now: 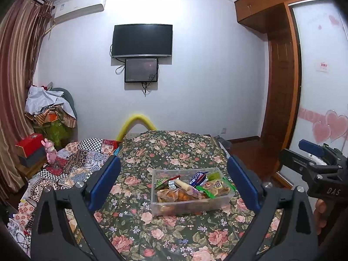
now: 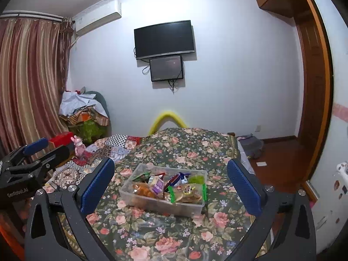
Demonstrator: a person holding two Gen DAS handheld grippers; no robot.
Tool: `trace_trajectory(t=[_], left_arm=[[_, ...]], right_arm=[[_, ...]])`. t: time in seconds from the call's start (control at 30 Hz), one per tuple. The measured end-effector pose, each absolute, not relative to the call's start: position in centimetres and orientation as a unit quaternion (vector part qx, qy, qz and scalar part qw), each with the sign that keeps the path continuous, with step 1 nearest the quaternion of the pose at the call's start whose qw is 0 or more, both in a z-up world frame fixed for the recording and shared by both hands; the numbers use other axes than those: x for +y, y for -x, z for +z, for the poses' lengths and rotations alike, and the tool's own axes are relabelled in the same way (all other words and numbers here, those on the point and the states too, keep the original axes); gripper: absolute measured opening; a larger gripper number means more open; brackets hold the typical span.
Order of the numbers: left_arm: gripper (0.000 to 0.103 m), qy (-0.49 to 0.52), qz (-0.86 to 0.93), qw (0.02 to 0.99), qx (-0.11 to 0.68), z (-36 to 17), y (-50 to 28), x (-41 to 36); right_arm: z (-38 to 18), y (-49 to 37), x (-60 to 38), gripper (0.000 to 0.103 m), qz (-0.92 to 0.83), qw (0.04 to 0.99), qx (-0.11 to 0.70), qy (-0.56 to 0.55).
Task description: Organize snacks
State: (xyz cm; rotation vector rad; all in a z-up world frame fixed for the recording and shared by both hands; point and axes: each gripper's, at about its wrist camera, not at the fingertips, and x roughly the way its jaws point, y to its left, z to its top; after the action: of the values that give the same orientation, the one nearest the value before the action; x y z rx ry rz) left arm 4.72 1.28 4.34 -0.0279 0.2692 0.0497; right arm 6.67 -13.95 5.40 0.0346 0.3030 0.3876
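A clear plastic bin [image 1: 189,206] full of several wrapped snacks [image 1: 184,187] sits on a floral-covered table [image 1: 152,235]. It also shows in the right wrist view [image 2: 152,204], with snacks [image 2: 174,187] inside. My left gripper [image 1: 174,180] is open and empty, held back from the bin, its blue pads [image 1: 104,180] wide apart. My right gripper [image 2: 171,182] is open and empty too, also short of the bin. The right gripper appears at the right edge of the left view [image 1: 315,165]; the left gripper appears at the left edge of the right view [image 2: 26,163].
A patchwork-covered surface [image 1: 71,165] lies to the left with a pink toy rabbit [image 1: 51,152] and a red box [image 1: 29,146]. A pile of clothes [image 1: 50,113] stands behind. A yellow foam arch [image 1: 137,121] rises behind the table. Wooden floor [image 1: 245,150] lies right.
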Motion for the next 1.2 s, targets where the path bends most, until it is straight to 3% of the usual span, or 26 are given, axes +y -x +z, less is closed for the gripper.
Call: trace_trajectory(t=[1.2], left_arm=[[0.101, 0.014, 0.018, 0.990, 0.141, 3.55, -4.96, 0.87]], right_arm=[[5.06, -6.06, -13.89, 0.103, 0.190, 0.970, 0.149, -0.017]])
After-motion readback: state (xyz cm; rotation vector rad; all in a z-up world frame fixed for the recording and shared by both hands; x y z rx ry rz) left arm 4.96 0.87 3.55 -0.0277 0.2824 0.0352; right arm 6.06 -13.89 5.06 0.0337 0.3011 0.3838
